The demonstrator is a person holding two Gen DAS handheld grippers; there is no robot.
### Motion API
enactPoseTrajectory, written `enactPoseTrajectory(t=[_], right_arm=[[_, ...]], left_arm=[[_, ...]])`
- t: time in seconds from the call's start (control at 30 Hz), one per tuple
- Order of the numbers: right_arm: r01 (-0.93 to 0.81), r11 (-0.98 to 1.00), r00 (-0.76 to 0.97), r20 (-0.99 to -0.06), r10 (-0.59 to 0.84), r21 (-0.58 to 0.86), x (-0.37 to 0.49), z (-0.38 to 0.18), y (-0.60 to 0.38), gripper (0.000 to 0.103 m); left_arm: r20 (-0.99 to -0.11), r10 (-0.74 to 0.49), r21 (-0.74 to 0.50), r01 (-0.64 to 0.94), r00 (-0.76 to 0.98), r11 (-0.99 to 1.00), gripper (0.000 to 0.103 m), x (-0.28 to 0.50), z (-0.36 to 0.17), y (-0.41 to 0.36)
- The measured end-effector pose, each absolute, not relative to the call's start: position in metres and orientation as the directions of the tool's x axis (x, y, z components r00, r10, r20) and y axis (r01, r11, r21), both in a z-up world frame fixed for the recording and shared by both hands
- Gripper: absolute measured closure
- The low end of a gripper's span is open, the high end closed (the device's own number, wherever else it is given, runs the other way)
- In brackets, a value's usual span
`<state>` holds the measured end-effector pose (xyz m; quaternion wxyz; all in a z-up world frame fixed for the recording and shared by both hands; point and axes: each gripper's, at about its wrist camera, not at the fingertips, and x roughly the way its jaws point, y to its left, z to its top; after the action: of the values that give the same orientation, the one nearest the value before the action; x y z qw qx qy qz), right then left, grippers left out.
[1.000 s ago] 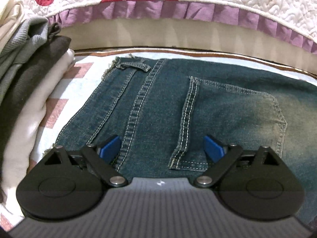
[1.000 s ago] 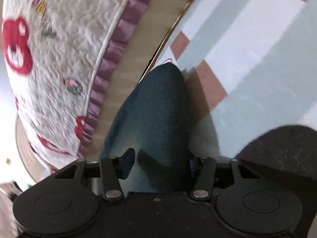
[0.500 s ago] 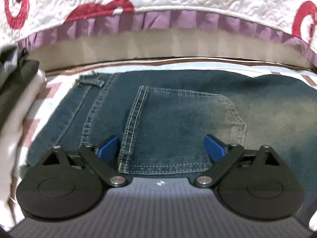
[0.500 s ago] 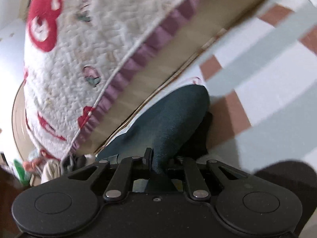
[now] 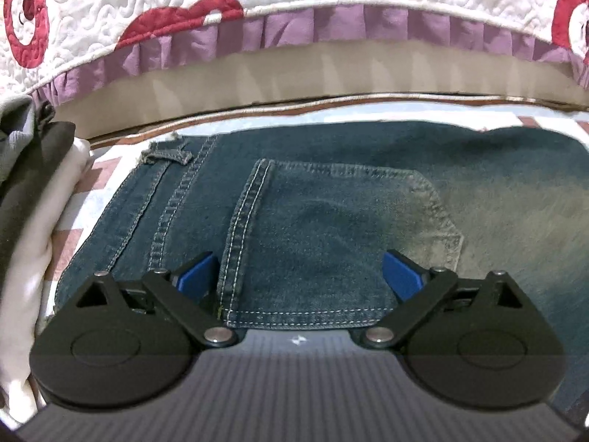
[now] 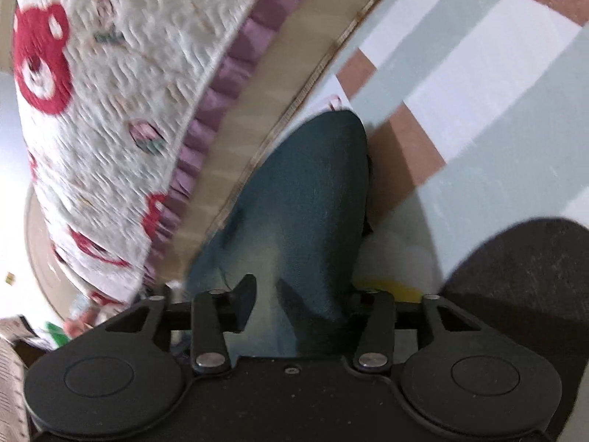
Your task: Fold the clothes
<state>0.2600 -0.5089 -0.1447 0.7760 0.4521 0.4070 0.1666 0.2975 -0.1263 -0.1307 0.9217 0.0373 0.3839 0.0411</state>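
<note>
Denim jeans [image 5: 331, 221] x1, back pocket [image 5: 342, 243] x1

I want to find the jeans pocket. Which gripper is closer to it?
Left. The left gripper hangs right over the back pocket, fingers either side. The right gripper is at another part of the jeans; no pocket shows there.

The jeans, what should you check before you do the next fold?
1. Jeans lie flat with the back pocket up: ok.
2. Left gripper open, nothing between its pads: ok.
3. Right gripper has just been opening; the denim fold sits between its jaws, and whether the pads press it: cannot tell.
4. Stack of folded clothes clear of the jeans: ok, a strip of striped mat shows between them.
5. Quilt with the purple frill off the jeans: ok.
</note>
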Motion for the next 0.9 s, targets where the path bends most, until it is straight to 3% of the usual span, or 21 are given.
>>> enactPoseTrajectory(t=[0.07, 0.1, 0.13, 0.17, 0.2, 0.23, 0.3, 0.33, 0.43, 0.5, 0.6, 0.73, 0.9], right_arm=[[0.094, 0.548, 0.64, -0.472, 0.606, 0.831, 0.264, -0.151, -0.503, 0.041], [0.087, 0.544, 0.665, -0.455, 0.593, 0.835, 0.267, -0.158, -0.499, 0.046], [0.074, 0.569, 0.673, -0.462, 0.577, 0.819, 0.271, -0.16, -0.495, 0.059], [0.05, 0.608, 0.675, -0.476, 0.564, 0.792, 0.273, -0.157, -0.49, 0.064], [0.018, 0.635, 0.679, -0.476, 0.559, 0.772, 0.273, -0.15, -0.486, 0.085], [-0.015, 0.641, 0.69, -0.455, 0.562, 0.768, 0.272, -0.138, -0.485, 0.088], [-0.092, 0.626, 0.72, -0.382, 0.579, 0.774, 0.267, -0.112, -0.485, 0.091], [-0.127, 0.621, 0.729, -0.351, 0.587, 0.774, 0.263, -0.098, -0.483, 0.092], [-0.214, 0.611, 0.748, -0.274, 0.604, 0.762, 0.245, -0.06, -0.482, 0.093], [-0.235, 0.606, 0.762, -0.243, 0.601, 0.76, 0.231, -0.044, -0.484, 0.093], [-0.218, 0.608, 0.787, -0.231, 0.572, 0.764, 0.209, -0.037, -0.499, 0.093], [-0.119, 0.593, 0.826, -0.252, 0.504, 0.796, 0.18, -0.046, -0.53, 0.093], [-0.153, 0.561, 0.903, -0.116, 0.415, 0.814, 0.133, -0.04, -0.571, 0.093]], left_arm=[[-0.68, 0.079, 0.079, -0.034, 0.729, 0.996, 0.008, 0.294, -0.127, -0.124], [-0.66, 0.067, 0.069, -0.029, 0.748, 0.997, 0.008, 0.29, -0.125, -0.124], [-0.64, 0.056, 0.058, -0.024, 0.766, 0.998, 0.008, 0.287, -0.122, -0.124], [-0.623, 0.043, 0.046, -0.018, 0.781, 0.999, 0.008, 0.284, -0.118, -0.124], [-0.608, 0.026, 0.032, -0.008, 0.793, 0.999, 0.009, 0.282, -0.115, -0.125], [-0.603, 0.004, 0.017, 0.007, 0.798, 1.0, 0.009, 0.282, -0.112, -0.127], [-0.609, -0.049, -0.014, 0.051, 0.792, 0.999, 0.012, 0.282, -0.108, -0.134], [-0.618, -0.08, -0.031, 0.077, 0.782, 0.997, 0.022, 0.283, -0.106, -0.139], [-0.653, -0.147, -0.051, 0.15, 0.743, 0.987, 0.026, 0.286, -0.102, -0.161], [-0.676, -0.154, -0.029, 0.183, 0.721, 0.983, 0.029, 0.287, -0.098, -0.181], [-0.726, -0.261, -0.113, 0.264, 0.637, 0.958, 0.041, 0.29, -0.098, -0.21], [-0.751, -0.325, -0.113, 0.374, 0.575, 0.921, 0.043, 0.285, -0.095, -0.261], [-0.74, -0.353, -0.044, 0.483, 0.572, 0.875, 0.038, 0.262, -0.071, -0.314]])
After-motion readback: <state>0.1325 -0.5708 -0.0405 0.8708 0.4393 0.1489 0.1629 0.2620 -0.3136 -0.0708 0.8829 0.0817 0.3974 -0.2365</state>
